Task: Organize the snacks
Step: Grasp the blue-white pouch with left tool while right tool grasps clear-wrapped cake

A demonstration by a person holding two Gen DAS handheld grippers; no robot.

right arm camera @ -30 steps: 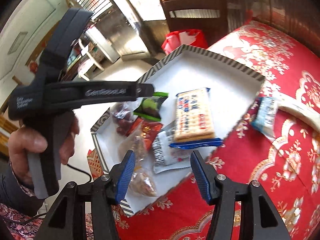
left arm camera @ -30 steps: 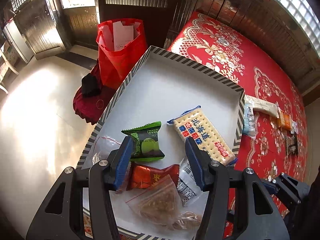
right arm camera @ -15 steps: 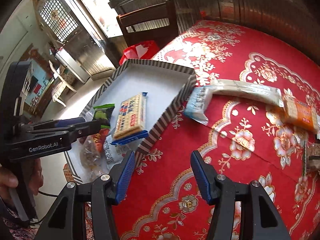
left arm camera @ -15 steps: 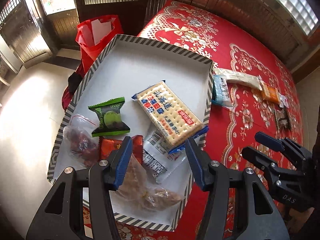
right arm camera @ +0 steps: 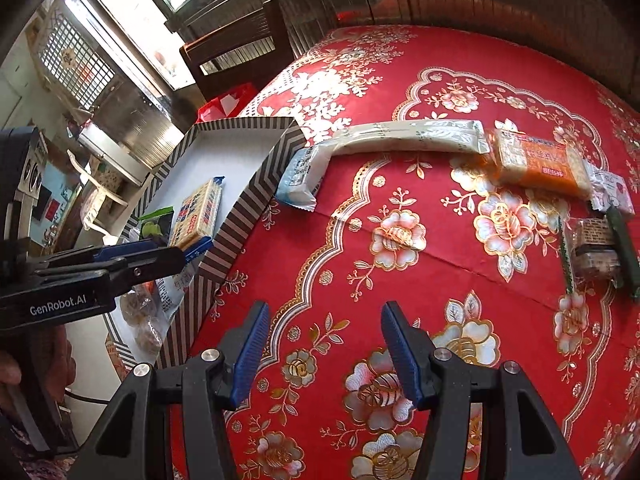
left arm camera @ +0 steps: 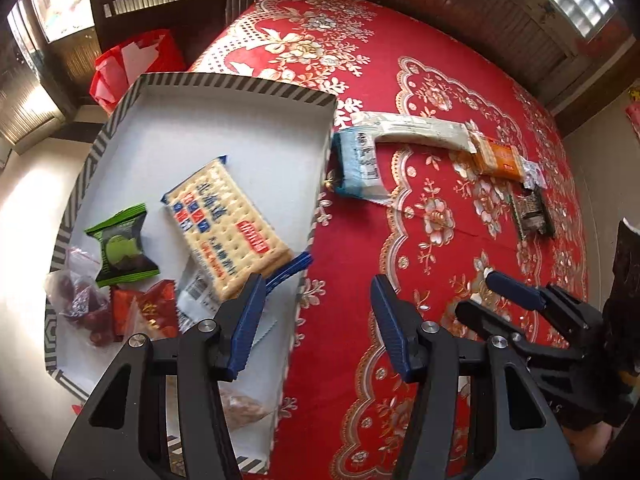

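Striped-rim white cardboard tray (left arm camera: 240, 84) at table's left edge holding cracker packet (left arm camera: 226, 226) and green-wrapped sweet (left arm camera: 122, 246), left gripper (left arm camera: 318, 322) fingers apart over tray's right rim, pale blue packet (left arm camera: 358, 164) just beside rim, right gripper (right arm camera: 324, 350) fingers apart, empty, above red floral tablecloth (right arm camera: 420, 240), orange packet (right arm camera: 540, 162) near right edge.

Red floral tablecloth (right arm camera: 420, 264), striped box (left arm camera: 240, 84), loose snack packets (right arm camera: 408, 136)

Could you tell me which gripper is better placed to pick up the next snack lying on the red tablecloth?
Right. The right gripper hangs open over the tablecloth, facing the pale blue packet and orange packet. The left gripper, also open, straddles the striped box wall.
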